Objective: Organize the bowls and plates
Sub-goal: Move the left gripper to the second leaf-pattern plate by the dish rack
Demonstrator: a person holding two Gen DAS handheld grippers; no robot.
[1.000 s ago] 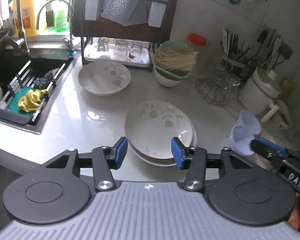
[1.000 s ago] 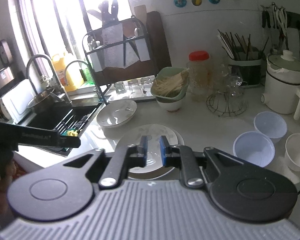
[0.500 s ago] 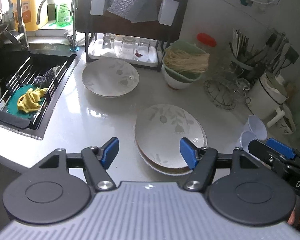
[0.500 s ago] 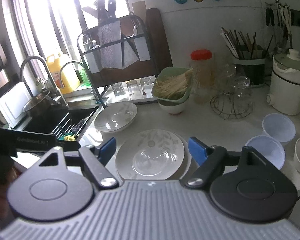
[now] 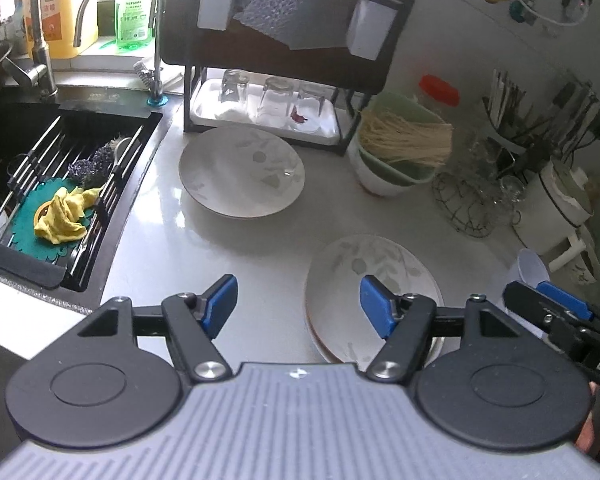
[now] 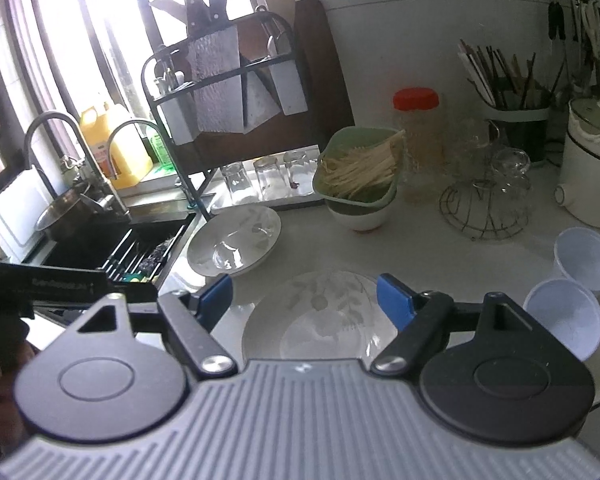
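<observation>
A stack of white leaf-patterned plates lies on the grey counter near me; it also shows in the right wrist view. A single matching plate lies farther back by the sink, also in the right wrist view. Two pale blue bowls stand to the right. My left gripper is open and empty, above the counter just left of the stack. My right gripper is open and empty above the stack.
A black sink with a rack and yellow cloth is at left. A dish rack with upturned glasses stands behind. A green bowl of noodles, a wire basket and a white cooker are at right.
Both grippers have opened wider; the right one was shut a second ago. The left gripper has shifted left, so the stack now sits to its right.
</observation>
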